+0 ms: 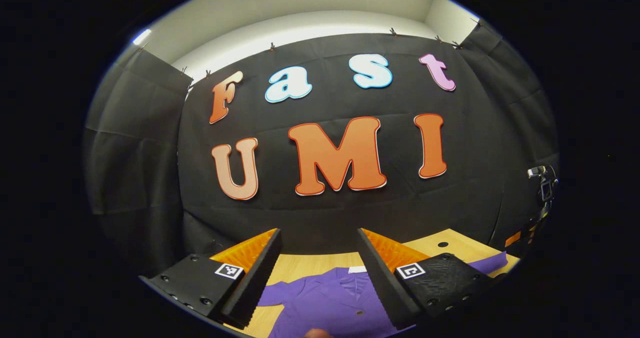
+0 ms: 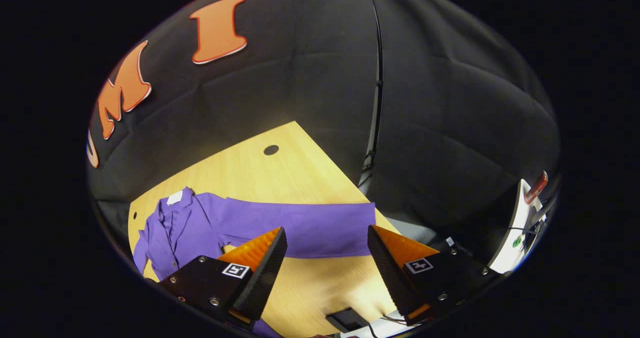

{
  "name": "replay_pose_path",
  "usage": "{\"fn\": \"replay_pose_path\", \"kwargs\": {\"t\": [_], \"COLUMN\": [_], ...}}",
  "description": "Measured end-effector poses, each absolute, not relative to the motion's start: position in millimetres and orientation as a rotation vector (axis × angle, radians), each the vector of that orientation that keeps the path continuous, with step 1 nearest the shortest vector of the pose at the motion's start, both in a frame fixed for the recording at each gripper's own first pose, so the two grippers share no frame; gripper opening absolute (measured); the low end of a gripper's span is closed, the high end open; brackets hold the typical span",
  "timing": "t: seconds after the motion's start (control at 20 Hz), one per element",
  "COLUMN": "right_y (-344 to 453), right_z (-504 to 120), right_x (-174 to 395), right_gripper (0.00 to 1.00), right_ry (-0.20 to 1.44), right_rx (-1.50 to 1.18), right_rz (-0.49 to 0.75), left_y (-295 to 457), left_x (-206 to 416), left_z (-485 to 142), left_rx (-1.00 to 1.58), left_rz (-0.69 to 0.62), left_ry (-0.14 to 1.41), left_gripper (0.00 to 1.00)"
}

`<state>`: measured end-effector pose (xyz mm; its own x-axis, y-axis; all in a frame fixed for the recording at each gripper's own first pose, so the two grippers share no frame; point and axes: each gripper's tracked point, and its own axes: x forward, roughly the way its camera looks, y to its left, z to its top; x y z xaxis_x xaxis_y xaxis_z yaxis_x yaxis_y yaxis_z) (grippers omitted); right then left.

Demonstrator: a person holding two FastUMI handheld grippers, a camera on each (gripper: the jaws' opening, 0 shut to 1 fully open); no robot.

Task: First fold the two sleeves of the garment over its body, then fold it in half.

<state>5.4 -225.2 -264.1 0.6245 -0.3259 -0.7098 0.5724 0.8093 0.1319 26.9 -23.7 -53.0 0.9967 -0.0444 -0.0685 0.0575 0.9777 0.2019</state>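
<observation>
Left gripper (image 1: 318,250): we see its two wedge-shaped fingers spread wide apart with nothing between them. Their inner faces have small ridges. It hangs above the table, not touching the cloth.

Right gripper (image 2: 327,245): we see its fingers wide apart too, holding nothing. It hangs above the table, and one sleeve shows in the gap between the fingers.

Garment (image 2: 200,223): we see a purple shirt with long sleeves, made of soft, smooth cloth. It lies flat on the table with its front up. It has a collar, a small white tag (image 2: 174,197) at the neck, and a row of small buttons down the front.

Sleeve (image 2: 310,225): we see it lying out straight like a long band, away from the body of the shirt. It is not folded yet.

Table (image 2: 280,173): we see light wood, smooth, with fine grain. It has a round dark hole (image 2: 271,149) near the back.
</observation>
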Motion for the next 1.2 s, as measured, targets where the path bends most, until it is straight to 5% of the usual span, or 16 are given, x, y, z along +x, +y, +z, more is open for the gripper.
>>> {"fn": "replay_pose_path", "kwargs": {"t": [0.65, 1.2], "right_y": [-259.2, -270.2], "right_z": [-357.8, -413.9], "right_x": [4.7, 21.9], "right_gripper": [0.97, 0.94], "right_ry": [1.137, 1.232], "right_rx": [0.563, 0.705], "right_rz": [-0.394, -0.431], "left_y": [-59.5, -73.2], "left_x": [6.6, 0.0], "left_z": [-69.9, -75.8], "left_rx": [0.255, 0.308], "left_rz": [-0.021, -0.023], "left_ry": [0.130, 0.178], "left_gripper": [1.00, 0.98]}}
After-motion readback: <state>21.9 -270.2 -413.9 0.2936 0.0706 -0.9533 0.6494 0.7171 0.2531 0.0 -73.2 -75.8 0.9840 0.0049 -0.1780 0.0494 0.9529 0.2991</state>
